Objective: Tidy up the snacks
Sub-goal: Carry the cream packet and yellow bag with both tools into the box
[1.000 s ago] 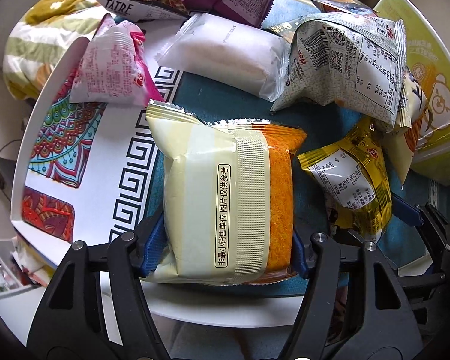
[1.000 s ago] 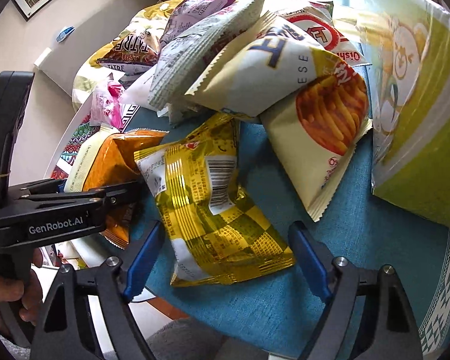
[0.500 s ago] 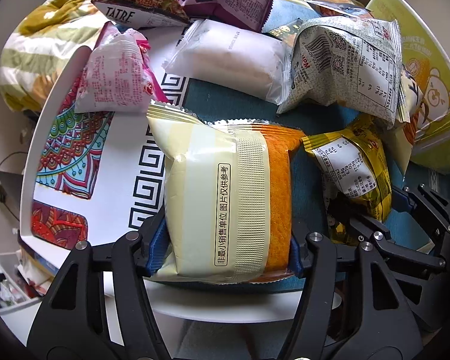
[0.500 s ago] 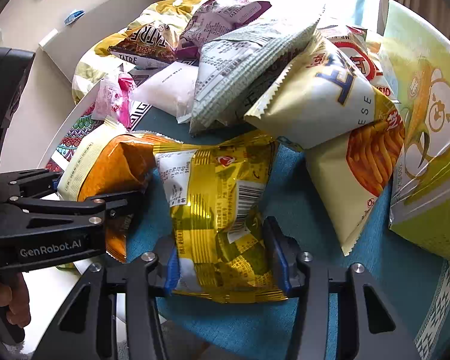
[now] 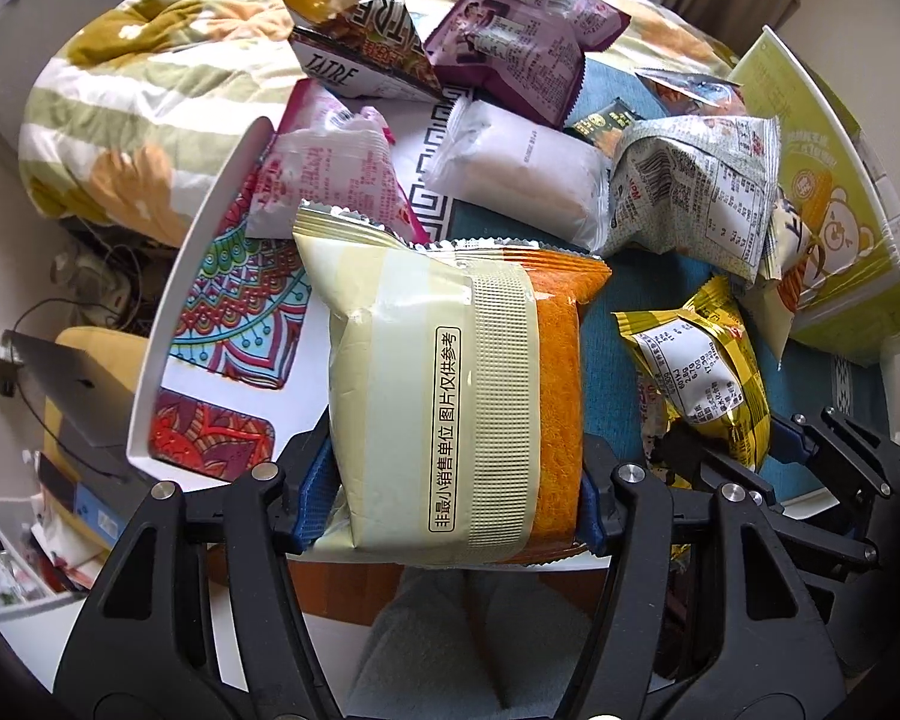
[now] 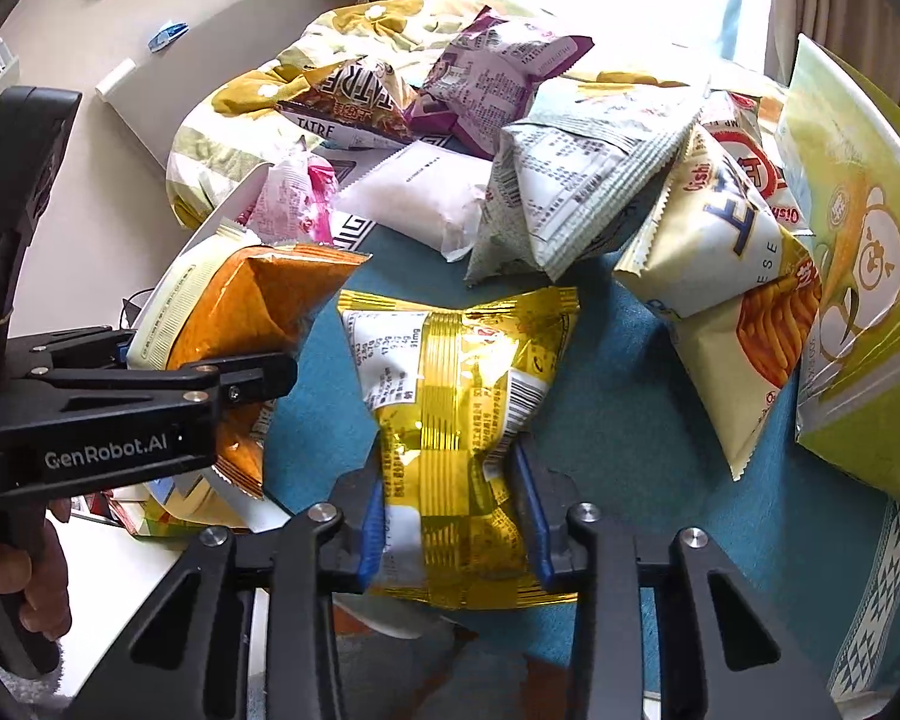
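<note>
My left gripper (image 5: 450,510) is shut on a cream and orange snack bag (image 5: 450,396) and holds it raised over the near edge of the table. It shows in the right wrist view (image 6: 246,324) at the left. My right gripper (image 6: 450,531) is shut on a yellow foil snack bag (image 6: 456,384), lifted above the teal tablecloth (image 6: 618,432). The yellow bag also shows in the left wrist view (image 5: 702,378). Behind lies a pile of snacks: a grey bag (image 6: 576,180), a white packet (image 6: 414,198), a pink bag (image 5: 324,180), a purple bag (image 6: 486,78) and a cream fries bag (image 6: 738,300).
A white tray with a coloured mandala pattern (image 5: 228,312) lies at the left of the table. A tall green box with a bear print (image 6: 858,276) stands at the right. A bed with a yellow striped quilt (image 5: 150,78) is behind the table.
My right gripper closed around the yellow bag and lifted it. My left gripper, still shut on the cream and orange bag, raised it off the table.
</note>
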### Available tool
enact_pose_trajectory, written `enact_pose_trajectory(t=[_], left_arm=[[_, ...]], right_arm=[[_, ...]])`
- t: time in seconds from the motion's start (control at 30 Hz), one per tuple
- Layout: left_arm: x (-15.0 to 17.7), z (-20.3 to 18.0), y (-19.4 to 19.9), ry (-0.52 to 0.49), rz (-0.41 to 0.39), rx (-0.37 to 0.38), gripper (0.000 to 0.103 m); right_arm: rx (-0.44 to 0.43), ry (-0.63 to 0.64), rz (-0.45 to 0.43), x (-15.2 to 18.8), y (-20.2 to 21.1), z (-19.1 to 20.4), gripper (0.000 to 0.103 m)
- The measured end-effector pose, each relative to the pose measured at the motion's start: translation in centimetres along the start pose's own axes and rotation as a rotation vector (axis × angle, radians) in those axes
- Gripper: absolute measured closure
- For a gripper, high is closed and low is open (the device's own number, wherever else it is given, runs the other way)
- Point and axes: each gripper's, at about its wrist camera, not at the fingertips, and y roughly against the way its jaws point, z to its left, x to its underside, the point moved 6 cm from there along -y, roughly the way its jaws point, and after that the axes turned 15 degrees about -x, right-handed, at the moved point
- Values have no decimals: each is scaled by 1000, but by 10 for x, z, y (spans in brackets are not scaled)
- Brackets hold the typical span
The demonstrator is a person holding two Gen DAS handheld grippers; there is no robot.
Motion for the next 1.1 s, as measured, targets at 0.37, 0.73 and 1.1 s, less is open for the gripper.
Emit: enact_pose_trajectory(t=[0.37,0.73,1.1], left_arm=[[-30,1,75,-4,-138,67,44],[-78,-90,130,-66,-233,178,44],[-104,-273,163,-215,-267,296,44]], right_arm=[[15,-7,-84,-13,52,44,69],[78,-104,-285,-42,161,-6,69],[215,-215,-386,-27,266,-138,69]])
